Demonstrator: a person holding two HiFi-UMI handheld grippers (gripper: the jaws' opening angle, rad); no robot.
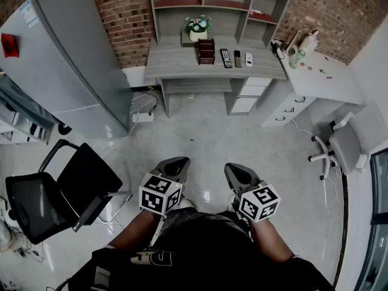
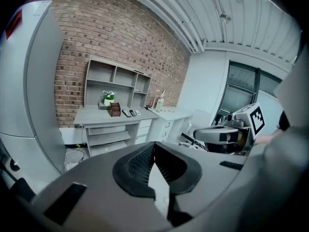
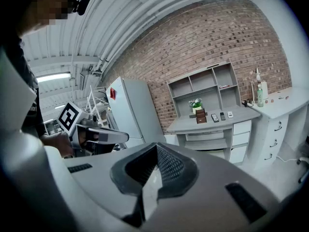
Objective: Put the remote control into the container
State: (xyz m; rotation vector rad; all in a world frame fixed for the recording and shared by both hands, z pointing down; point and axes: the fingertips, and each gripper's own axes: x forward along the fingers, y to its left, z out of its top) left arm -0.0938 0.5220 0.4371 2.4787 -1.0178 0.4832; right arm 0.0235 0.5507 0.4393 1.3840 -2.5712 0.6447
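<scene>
Far ahead in the head view, a grey desk (image 1: 182, 62) carries a small brown container (image 1: 206, 51). To its right lie a black remote control (image 1: 225, 58), a second dark remote (image 1: 237, 58) and a white one (image 1: 248, 59). My left gripper (image 1: 176, 162) and right gripper (image 1: 235, 169) are held low over the floor, well short of the desk, both shut and empty. The left gripper view shows its jaws (image 2: 153, 145) closed, with the container (image 2: 115, 110) and remotes (image 2: 127, 113) small in the distance. In the right gripper view the jaws (image 3: 156, 147) are closed too, the container (image 3: 200, 116) beyond.
A grey fridge (image 1: 66, 59) stands at the left, with a black office chair (image 1: 54, 193) in front of it. A white side desk (image 1: 315, 77) with bottles and a grey chair (image 1: 345, 147) are at the right. Cables and a power strip (image 1: 142, 115) lie by the desk's left leg.
</scene>
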